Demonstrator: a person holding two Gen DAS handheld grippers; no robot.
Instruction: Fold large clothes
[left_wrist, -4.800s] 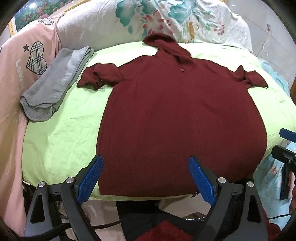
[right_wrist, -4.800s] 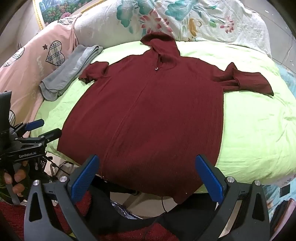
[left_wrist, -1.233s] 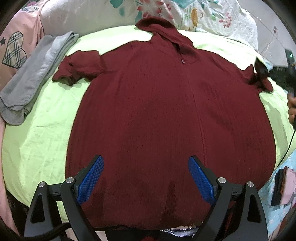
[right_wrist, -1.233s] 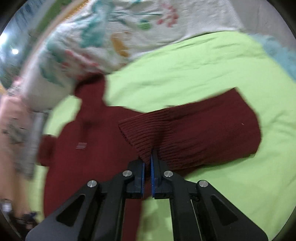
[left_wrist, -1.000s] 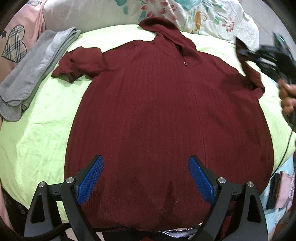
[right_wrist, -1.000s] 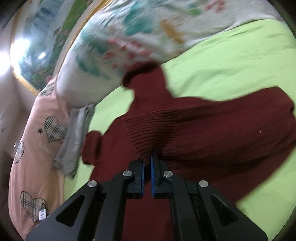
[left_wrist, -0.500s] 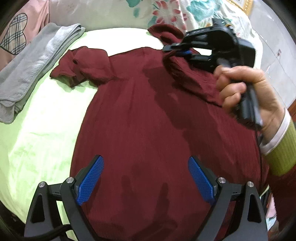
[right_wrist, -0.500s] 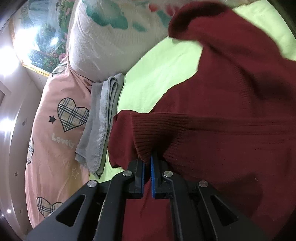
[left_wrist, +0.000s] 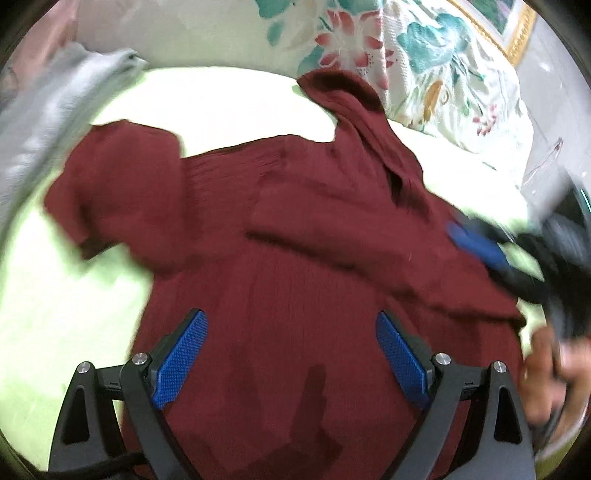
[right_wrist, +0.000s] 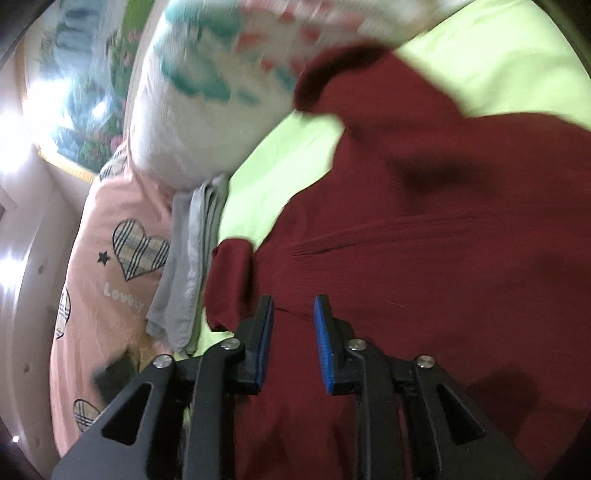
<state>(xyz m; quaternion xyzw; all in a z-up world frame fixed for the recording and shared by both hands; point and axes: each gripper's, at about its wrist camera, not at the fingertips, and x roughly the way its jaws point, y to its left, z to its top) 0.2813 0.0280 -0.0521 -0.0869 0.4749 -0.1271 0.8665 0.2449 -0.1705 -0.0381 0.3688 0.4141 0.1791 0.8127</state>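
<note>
Left wrist view: the bed (left_wrist: 66, 332), under a pale green sheet, fills most of what I see, and the dark red hoodie (left_wrist: 295, 314) lies spread on it, hood toward the floral pillow (left_wrist: 369, 48). One sleeve (left_wrist: 343, 225) is laid across the hoodie's chest, its cuff near the middle. The other sleeve (left_wrist: 110, 199) sits bunched on the sheet at the far side, close to a folded grey cloth (left_wrist: 40, 122). My left fingers (left_wrist: 291, 365) hang wide apart over the lower half of the hoodie, nothing between them. My right fingers (left_wrist: 476, 247) show as a blur at the hoodie's edge, with my hand (left_wrist: 546, 373) below.

In the right wrist view, the hoodie (right_wrist: 443, 258) lies under my right fingers (right_wrist: 293, 339), which are parted with a narrow gap and hold nothing. Beyond them are the bunched sleeve (right_wrist: 231, 280), the grey cloth (right_wrist: 188, 266) and a pink quilt (right_wrist: 110, 295) with plaid hearts.
</note>
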